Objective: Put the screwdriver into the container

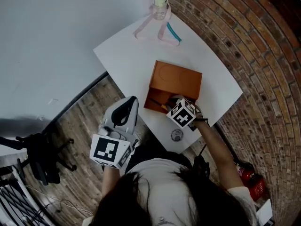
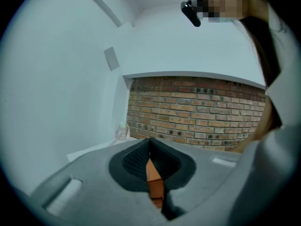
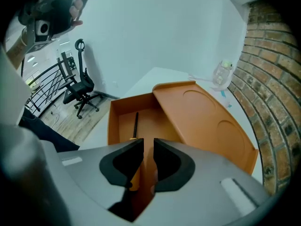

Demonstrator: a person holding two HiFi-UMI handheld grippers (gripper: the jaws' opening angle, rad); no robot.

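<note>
Your left gripper [image 2: 149, 144] is off the near edge of the table [image 1: 127, 55], above the wood floor [image 1: 80, 121]. Its claw is narrow: the tips meet, nothing is gripped, and only an orange sliver shows through the slit below them. Your right gripper [image 3: 148, 142] is above the near end of the container [image 3: 112, 126]. Its jaws are parallel with a narrow gap between them, and they hold nothing. The container is an orange box on the white table, its lid [image 3: 202, 121] tilted back on the far side. The screwdriver [image 3: 136, 122] lies inside on the container floor, with the black shaft pointing away from you and the yellow handle partly under the gripper's left jaw. A clear bottle [image 1: 161, 6] stands at the table's far corner, near the brick wall [image 1: 254, 46].
</note>
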